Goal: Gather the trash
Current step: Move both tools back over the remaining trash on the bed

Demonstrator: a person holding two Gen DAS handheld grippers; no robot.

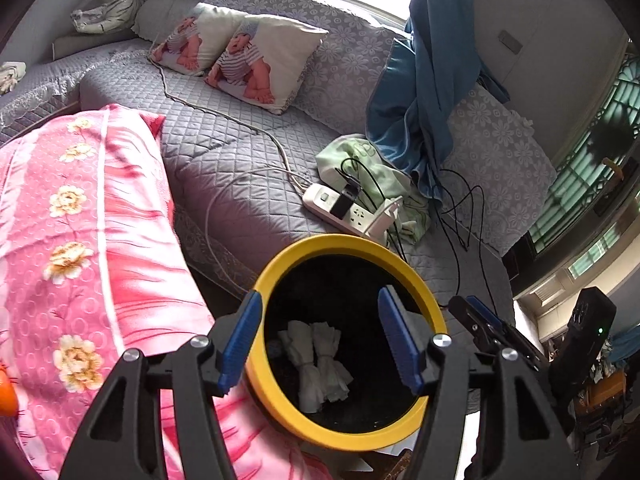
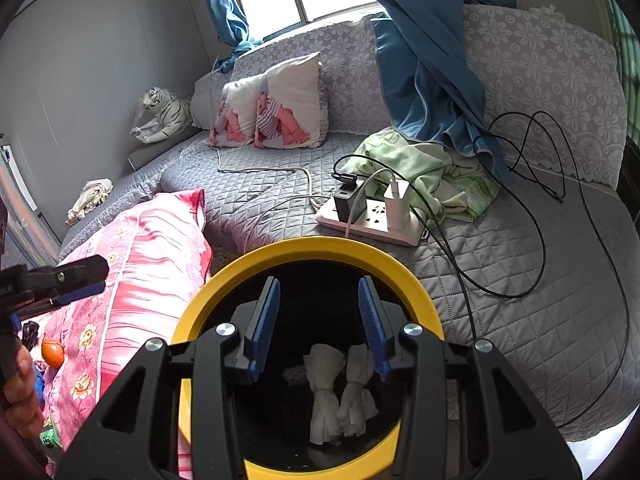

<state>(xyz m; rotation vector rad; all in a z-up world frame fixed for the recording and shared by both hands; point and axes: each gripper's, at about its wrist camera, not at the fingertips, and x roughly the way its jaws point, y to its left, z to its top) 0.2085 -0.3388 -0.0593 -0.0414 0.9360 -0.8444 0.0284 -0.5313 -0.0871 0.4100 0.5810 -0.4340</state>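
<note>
Bed (image 2: 520, 320): grey quilted cover, carrying nearly everything in view; the bin stands at its near edge.
Quilt (image 1: 100, 240): one, pink and flowered, folded along the bed's left side, just beside the bin.
Curtain (image 2: 432, 80): blue, draped onto the bed's far right part.
Pillows (image 1: 240, 56): two, printed, leaning at the far edge under the window.
Bin (image 1: 276, 272): one, yellow rim, dark inside, open-topped.
Power strip (image 2: 372, 220): one, white, with two chargers plugged in, just beyond the bin's far rim; black cables trail off to the right.
Trash (image 2: 336, 392): two twisted white tissues lying side by side on the bin's bottom.
Left gripper (image 1: 320, 340): over the bin's mouth, blue pads spread, nothing between them.
Right gripper (image 2: 316, 320): over the bin too, pads apart and empty, the tissues below them.
Orange (image 2: 53, 354): one small fruit on the quilt's left end, by a hand (image 2: 20, 396); whether it counts as trash I cannot tell.
Done: two tissues are in the bin, both tools free.
Left: a crumpled pale rag (image 2: 90, 200) at the bed's far left edge may need collecting; otherwise no clear litter shows.
</note>
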